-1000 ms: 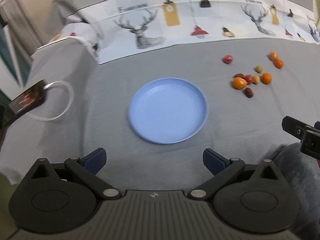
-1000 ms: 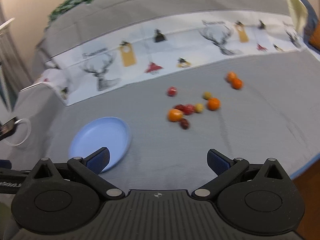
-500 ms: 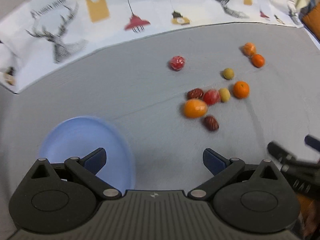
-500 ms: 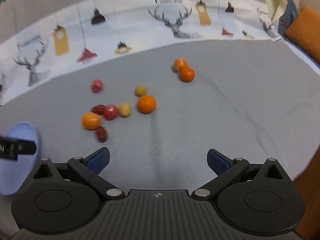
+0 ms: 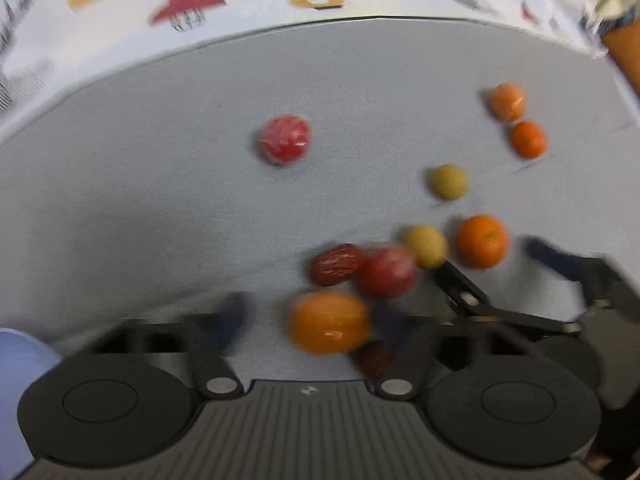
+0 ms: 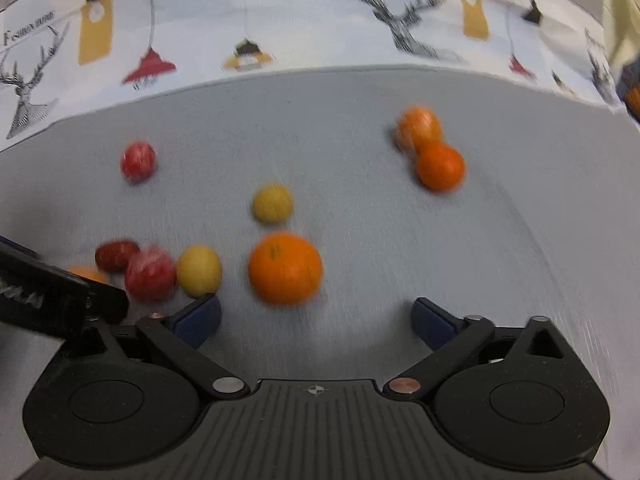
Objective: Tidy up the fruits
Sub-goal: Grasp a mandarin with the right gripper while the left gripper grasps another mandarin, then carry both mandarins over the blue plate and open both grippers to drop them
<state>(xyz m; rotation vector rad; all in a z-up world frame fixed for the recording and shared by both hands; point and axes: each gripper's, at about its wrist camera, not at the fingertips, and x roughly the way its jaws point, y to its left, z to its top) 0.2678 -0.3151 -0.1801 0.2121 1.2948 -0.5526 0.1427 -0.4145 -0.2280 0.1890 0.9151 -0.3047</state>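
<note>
The right gripper [image 6: 316,314] has its fingers spread wide, and the large orange [image 6: 285,268] lies straight ahead of them, centred in the gap and just beyond the blue tips, resting on the grey table [image 6: 500,240]; nothing is pinched. That is the relation the coming move probably turns on: a short push forward would likely bring the round fruit between the pads, and being round it offers no long axis to line up with. The left gripper [image 5: 312,312] is likewise open, its fingers blurred, with an oval orange fruit [image 5: 329,322] directly in front of them and roughly in the gap (whether either pad touches it cannot be told through the blur). Its long axis runs side to side, across the fingers. Each hand is therefore nearest its own orange. Close beside the oval fruit sit a wrinkled red date [image 5: 335,265], a red apple-like fruit [image 5: 389,270] and a yellow fruit [image 5: 425,245], so closing there risks nudging neighbours. Farther off lie another red fruit [image 6: 137,161], a second yellow fruit [image 6: 273,203] and two small oranges [image 6: 439,165] touching each other. The only container in view is a blue plate [image 5: 20,364], a sliver at the left edge of the left wrist view; the part that shows holds no fruit, so the sorting seems barely begun.
</note>
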